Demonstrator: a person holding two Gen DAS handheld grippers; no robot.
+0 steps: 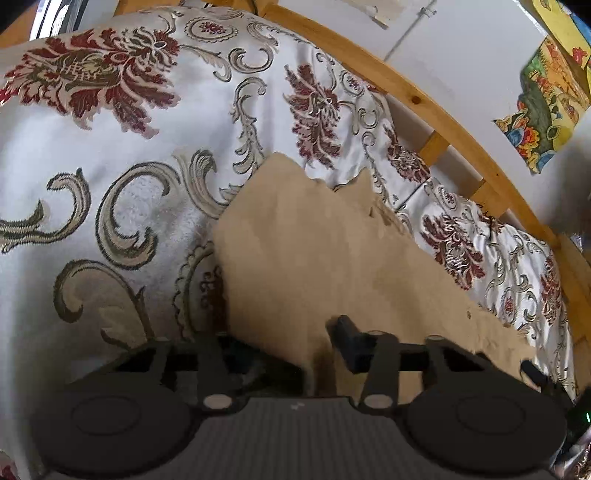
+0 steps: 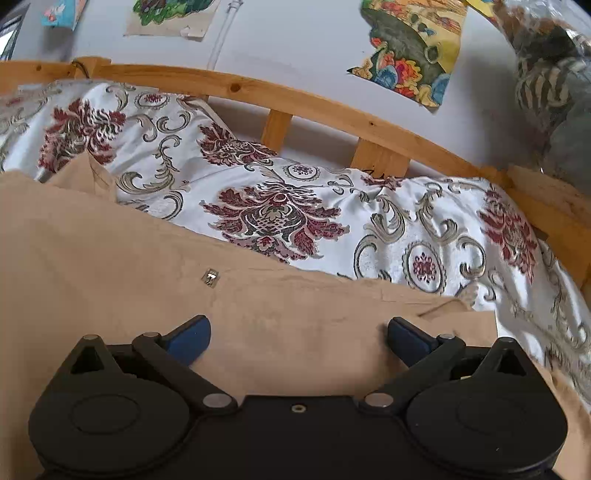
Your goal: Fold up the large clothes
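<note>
Lying lengthwise along bedspread (image 2: 406, 221): tan garment (image 2: 129, 258)

I see a bed with a white damask bedspread (image 2: 424, 206), a wooden bed rail (image 2: 258, 92), a white wall (image 2: 295, 40), colourful pictures (image 2: 410, 48) pinned up.

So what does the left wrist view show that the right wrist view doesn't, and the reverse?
Left only: the left gripper with tan cloth bunched between its jaws, and a window top left.

Right only: the right gripper open above the cloth, a small tag on it, a striped bundle top right.

Both: the cloth, floral bedspread, wooden rail, colourful picture.
</note>
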